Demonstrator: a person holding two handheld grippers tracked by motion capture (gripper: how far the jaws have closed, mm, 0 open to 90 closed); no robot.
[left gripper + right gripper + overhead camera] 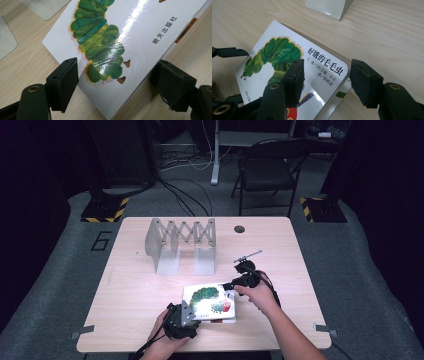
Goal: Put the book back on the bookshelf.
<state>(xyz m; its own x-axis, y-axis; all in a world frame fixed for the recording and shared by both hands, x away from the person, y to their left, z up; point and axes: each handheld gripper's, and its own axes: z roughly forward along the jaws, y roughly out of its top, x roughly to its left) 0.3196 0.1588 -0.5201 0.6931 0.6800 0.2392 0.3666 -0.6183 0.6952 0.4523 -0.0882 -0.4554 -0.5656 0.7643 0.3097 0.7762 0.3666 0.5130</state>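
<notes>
A white picture book (207,300) with a green caterpillar on its cover lies near the table's front edge, on top of a second white book (231,296). My left gripper (194,313) is at its near-left corner. In the left gripper view that gripper (116,63) is open: one jaw is over the cover (120,37), the other just past the book's edge. My right gripper (229,286) is at the far-right corner. In the right gripper view it (327,63) also straddles the corner of the book (287,57), with one jaw above the cover and the other beside the edge. I see no pad pressing.
A grey metal accordion book rack (182,240) stands at the back of the table, with its foot (329,7) just beyond the book. A cable hole (239,229) is at the far edge. A folding chair (270,170) stands behind the table.
</notes>
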